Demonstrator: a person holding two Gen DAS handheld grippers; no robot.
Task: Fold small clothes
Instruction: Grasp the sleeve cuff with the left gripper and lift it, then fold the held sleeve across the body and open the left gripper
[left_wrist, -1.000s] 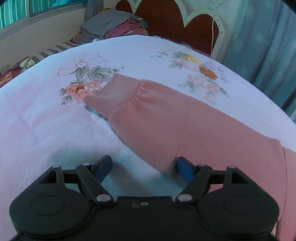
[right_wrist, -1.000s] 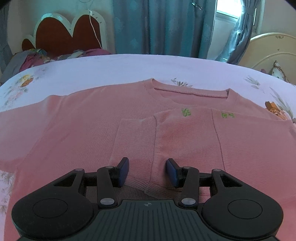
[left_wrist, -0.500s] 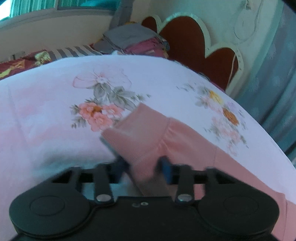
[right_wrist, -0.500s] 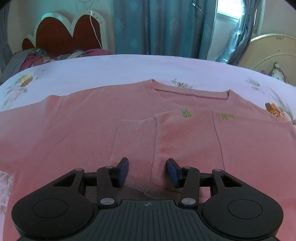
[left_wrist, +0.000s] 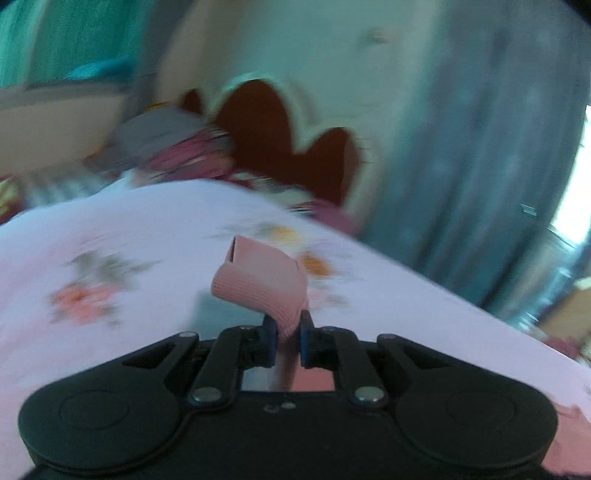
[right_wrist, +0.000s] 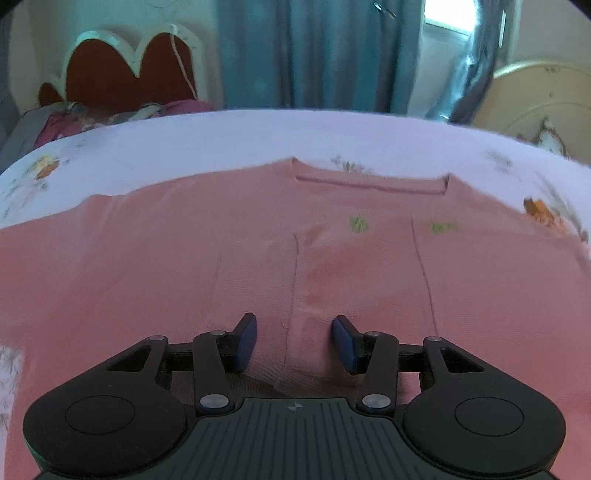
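Left gripper, its 2 blue pads pinched on a pink ribbed cuff that curls up and forward above a floral sheet. Behind, blurred: a scalloped red headboard, a heap of clothes, and a blue curtain at right.

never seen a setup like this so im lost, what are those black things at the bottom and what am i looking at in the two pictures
Each black shape is a hand-held gripper with two blue-padded fingers; a camera on it looks forward along them. One picture comes from the left gripper, the other from the right gripper. A pink sweater lies flat on a floral bedsheet. The left fingers are shut on the sweater's sleeve cuff, lifted off the bed; that view is blurred. The right fingers are open, over the folded-in other sleeve, holding nothing.
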